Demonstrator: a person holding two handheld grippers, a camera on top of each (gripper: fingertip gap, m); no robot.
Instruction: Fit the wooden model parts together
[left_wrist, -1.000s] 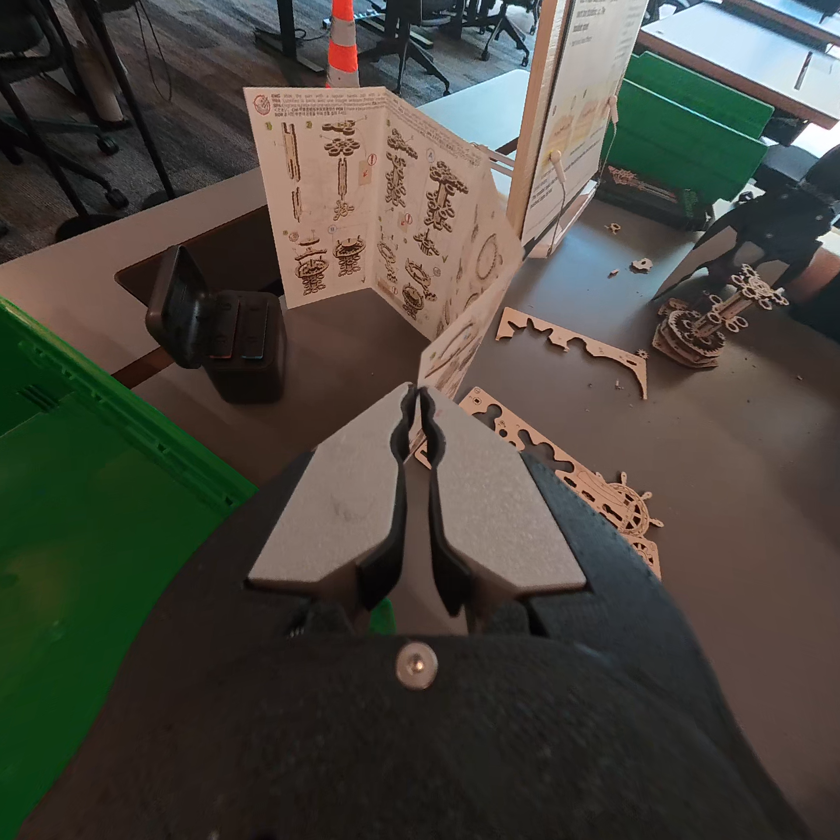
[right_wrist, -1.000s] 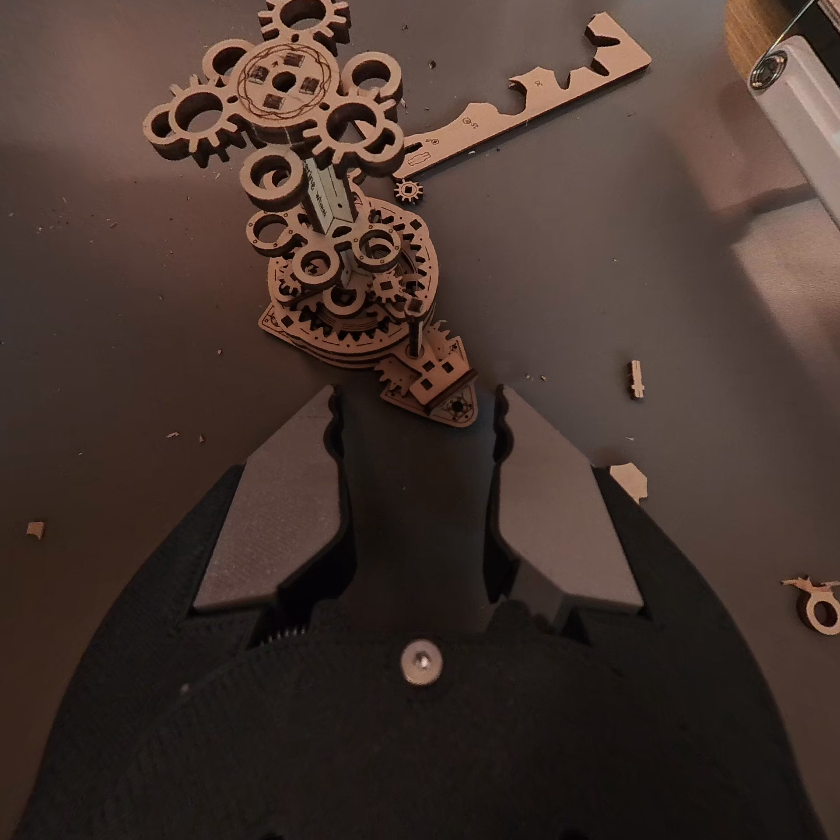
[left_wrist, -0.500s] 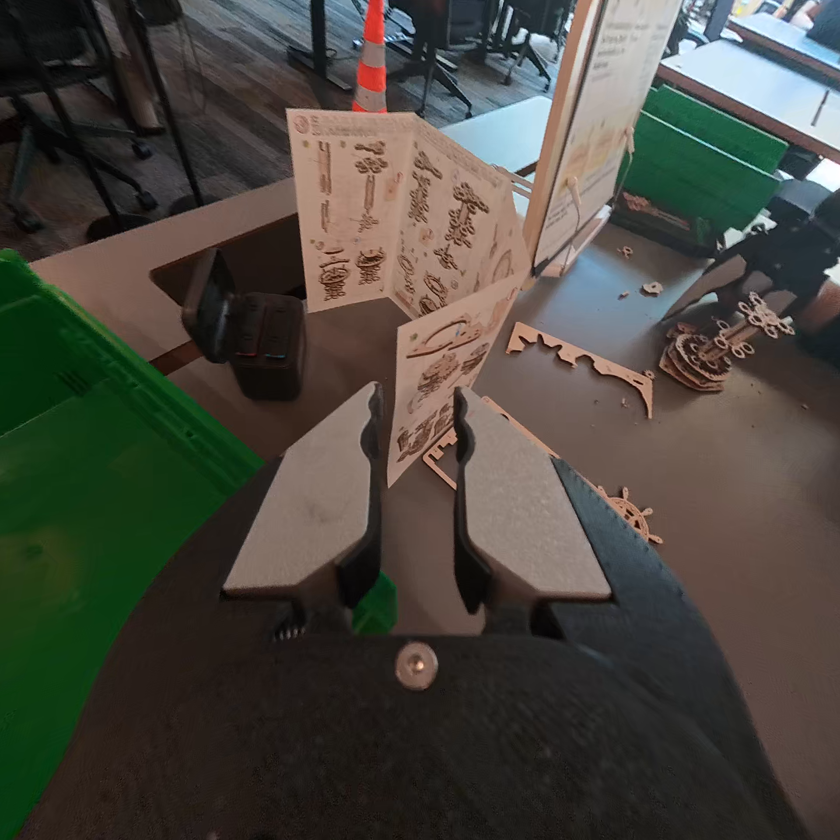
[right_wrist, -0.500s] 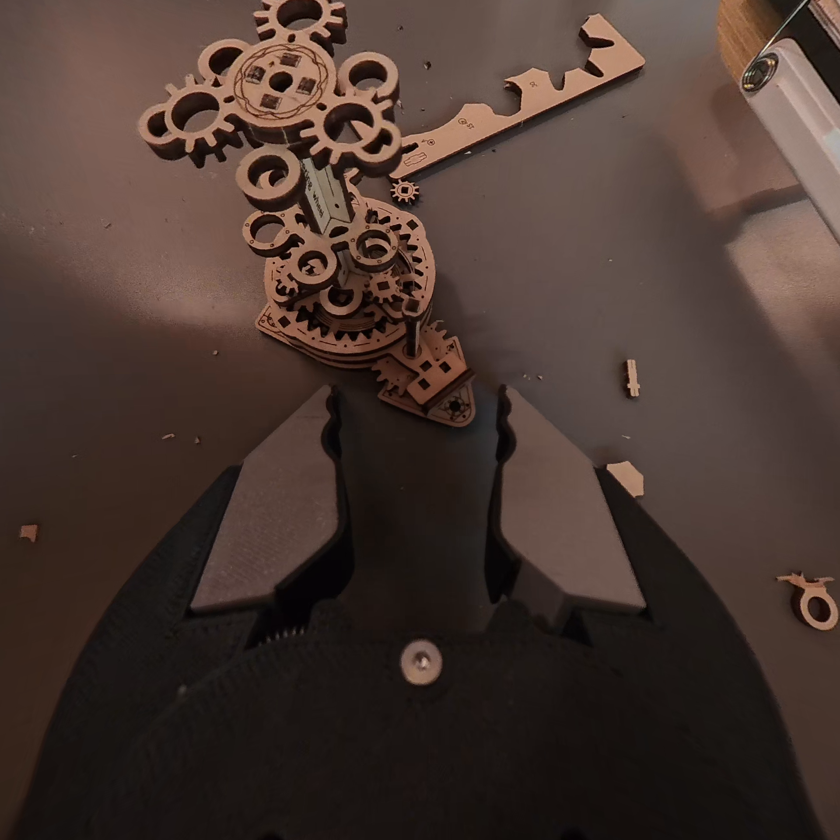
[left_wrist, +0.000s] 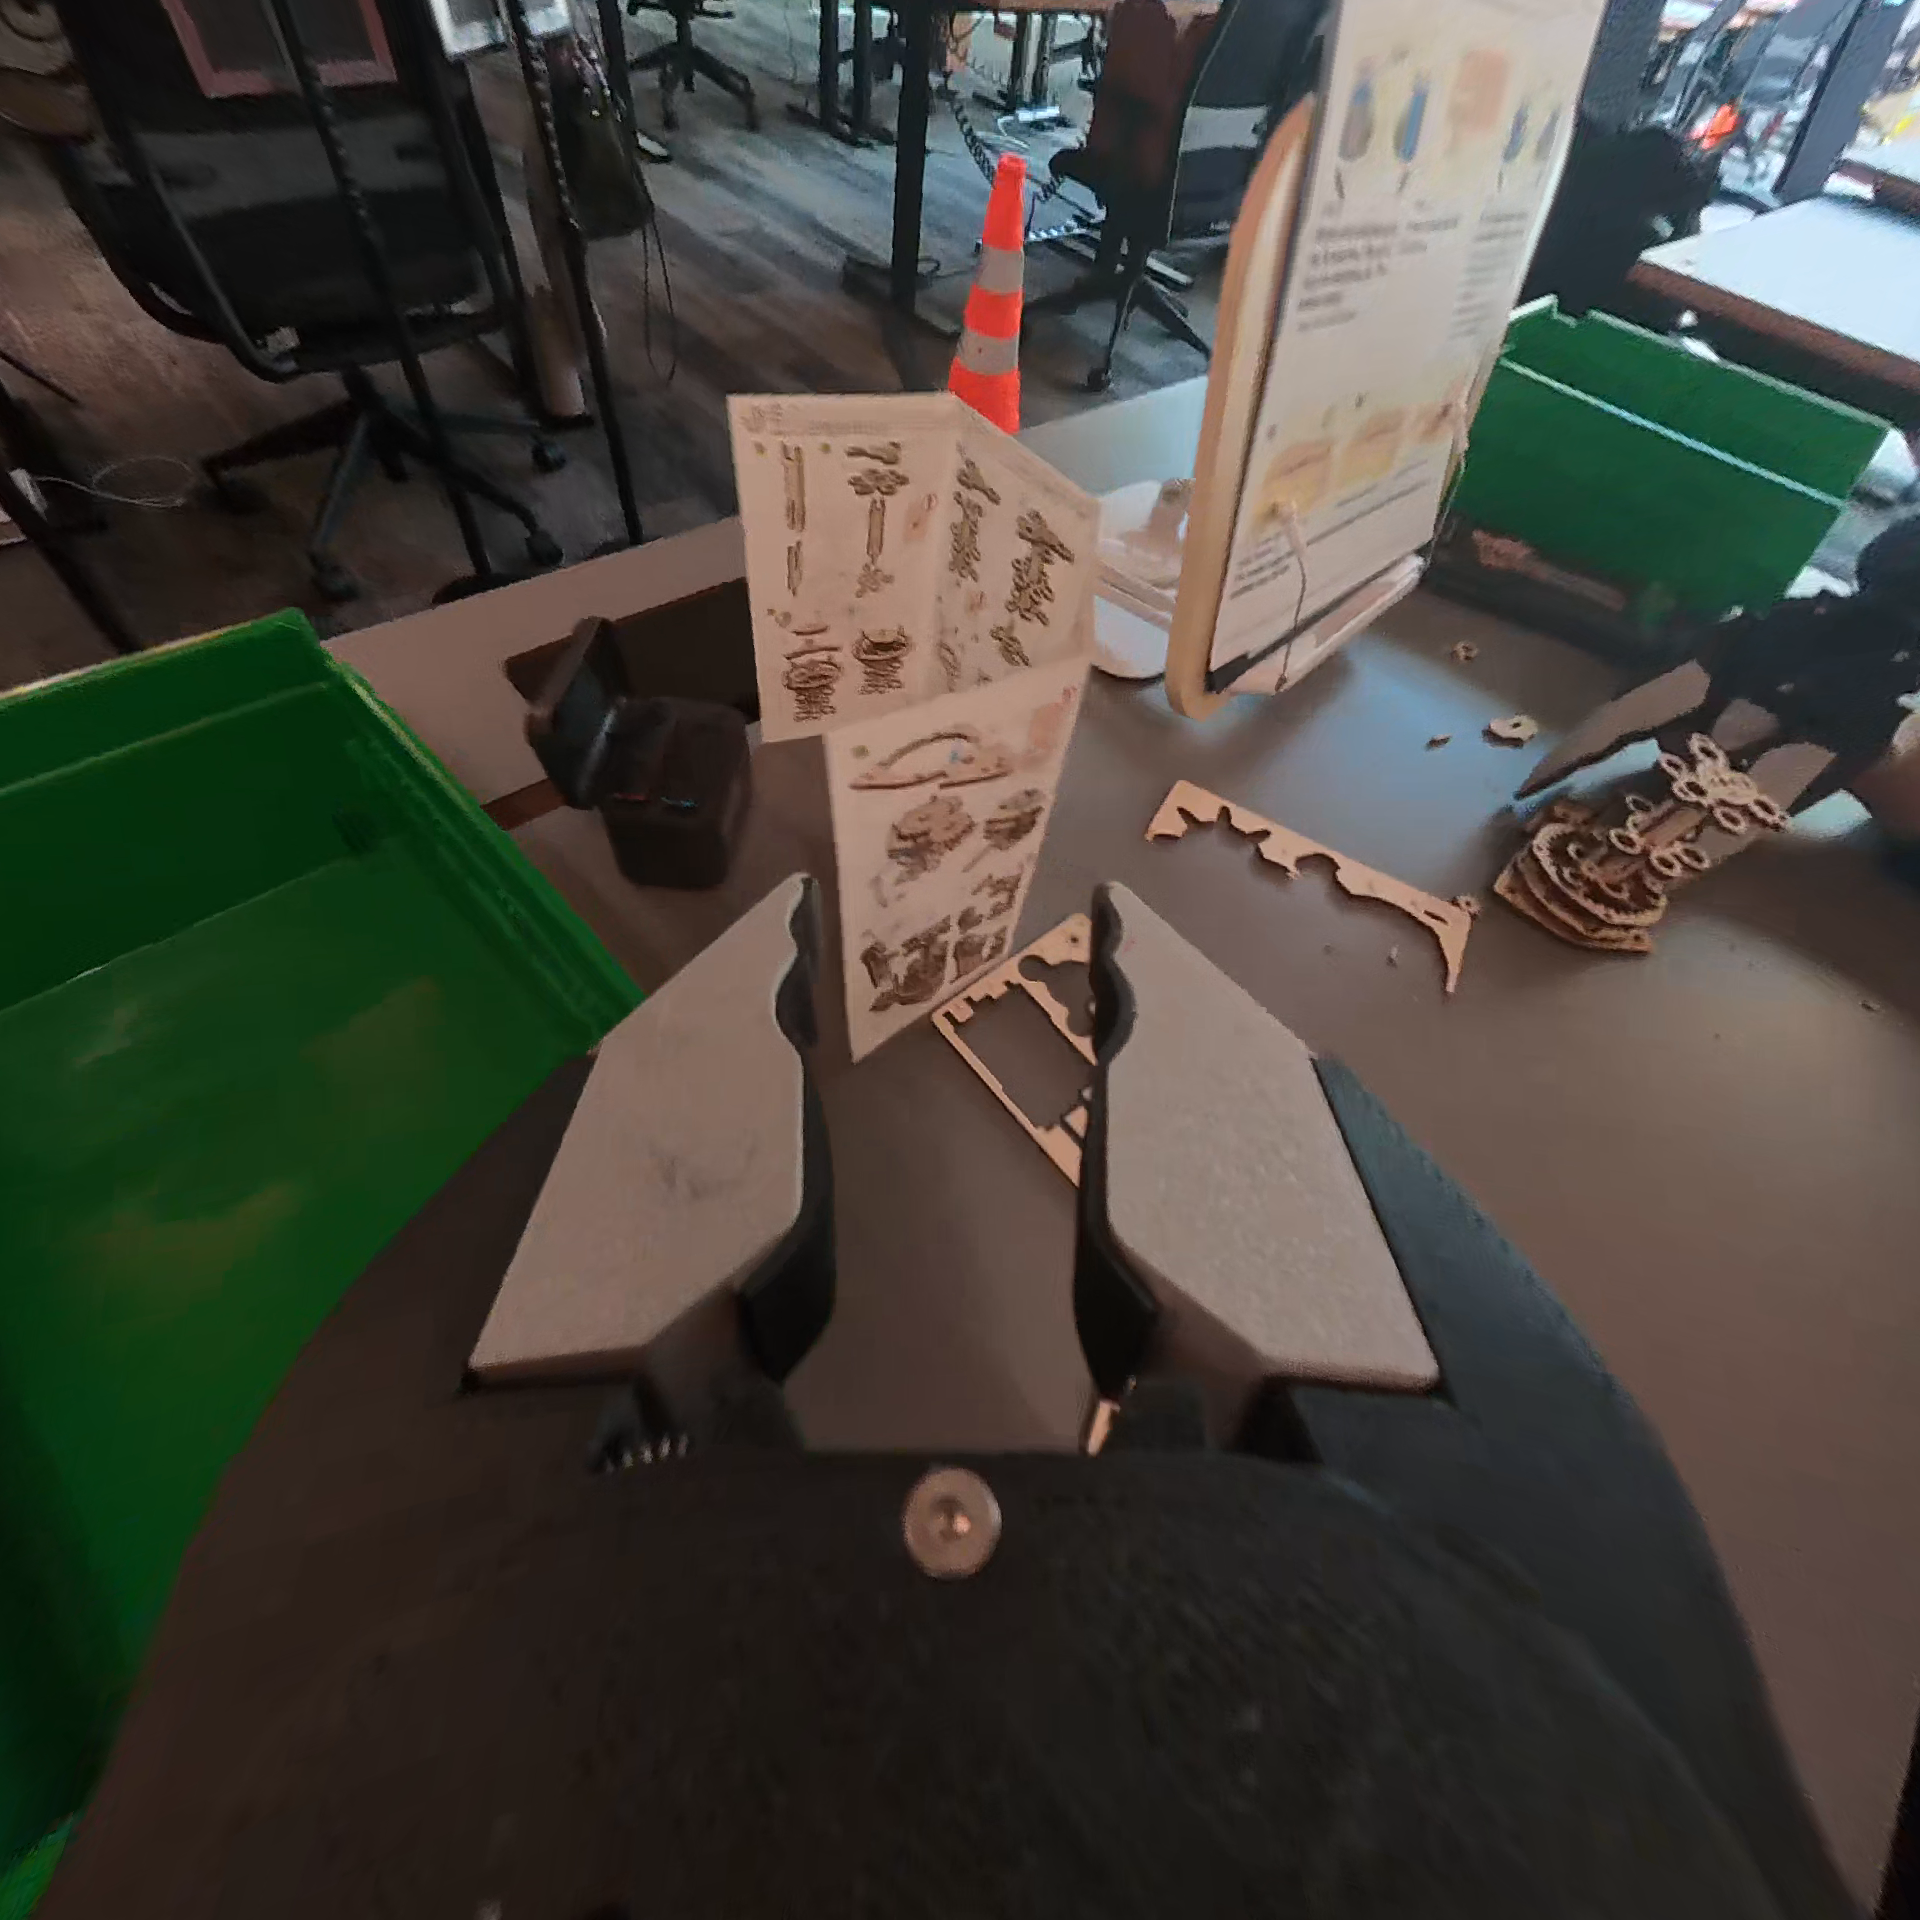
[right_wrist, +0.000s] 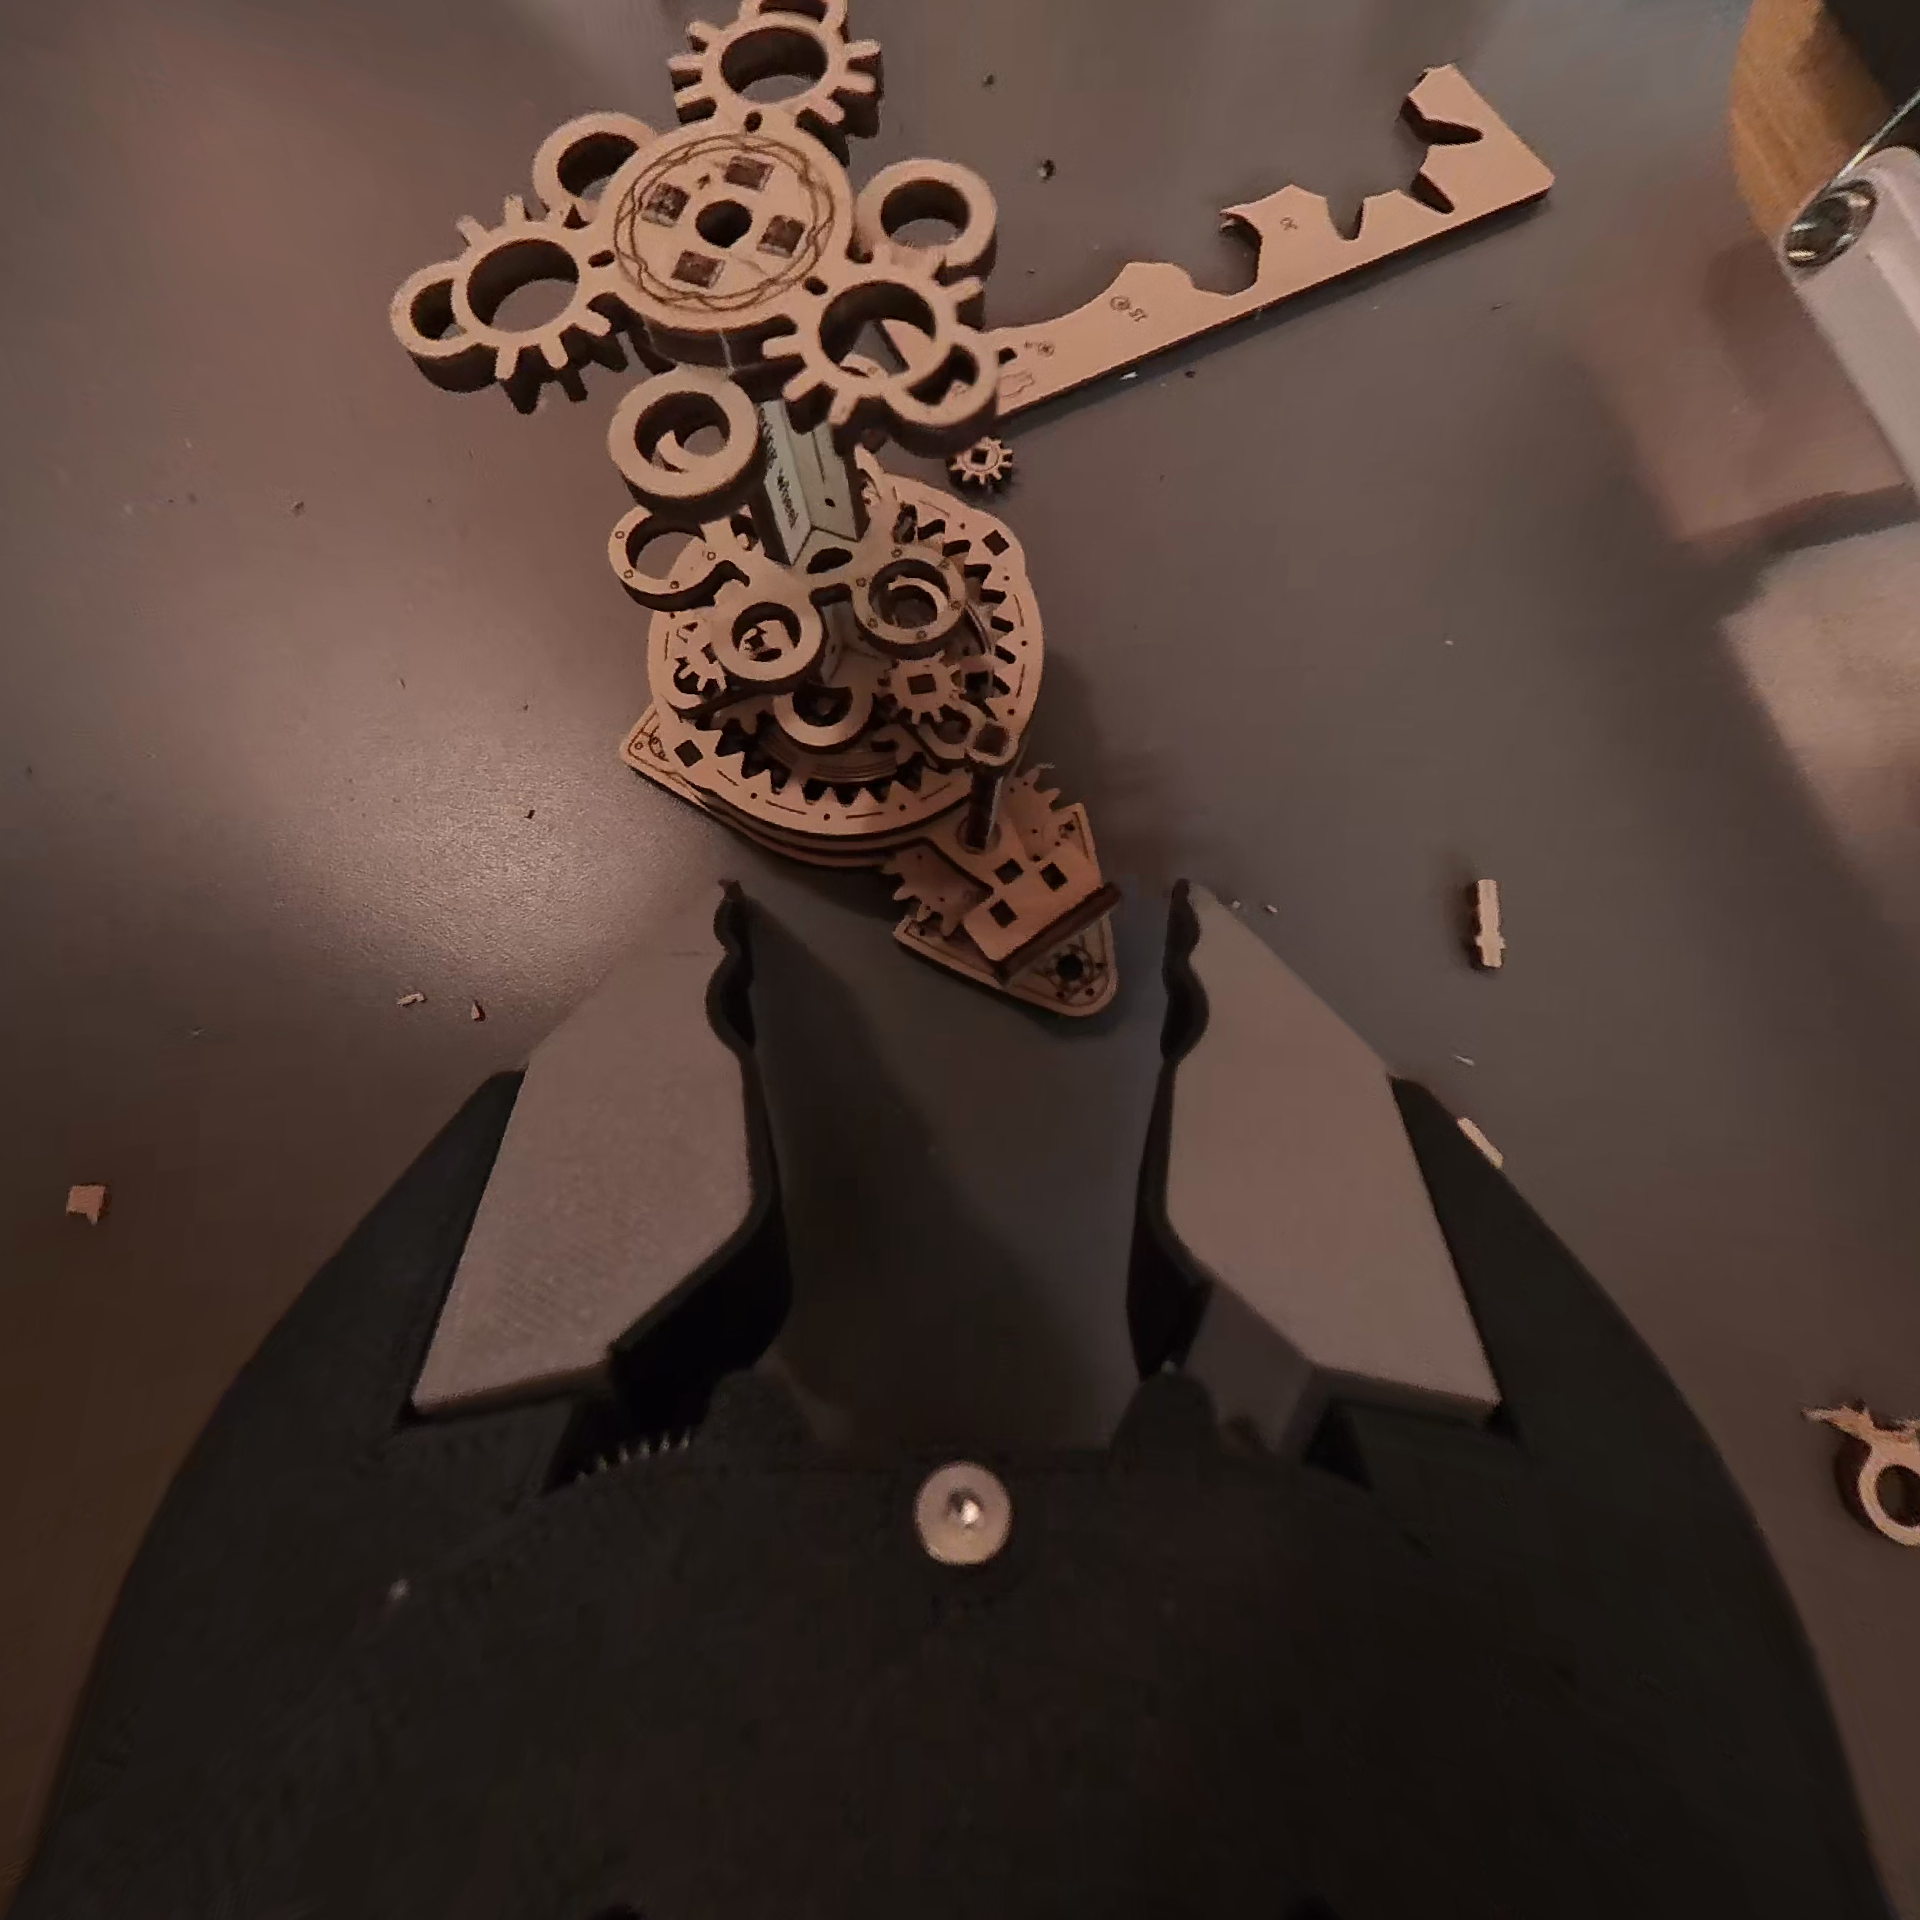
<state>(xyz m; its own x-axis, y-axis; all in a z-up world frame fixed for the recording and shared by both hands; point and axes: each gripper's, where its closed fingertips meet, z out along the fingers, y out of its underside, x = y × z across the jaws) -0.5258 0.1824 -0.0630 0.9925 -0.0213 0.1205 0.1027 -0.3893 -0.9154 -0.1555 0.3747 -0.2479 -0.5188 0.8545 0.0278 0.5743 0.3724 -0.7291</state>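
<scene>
With both grippers empty, the step in hand is picking the next part

Left to right: the green bin (left_wrist: 260, 935) at the left edge; the left gripper (left_wrist: 956, 935), jaws released, above the leaflet (left_wrist: 935, 862) and part sheet (left_wrist: 1018, 1039); the offcut strip (left_wrist: 1320, 873); the model (right_wrist: 831, 623) upright on the table (right_wrist: 1455, 675); the right gripper (right_wrist: 951, 935), jaws released, just short of its base. Next move likely calls for taking a loose piece, e.g. the peg (right_wrist: 1488, 923)
</scene>
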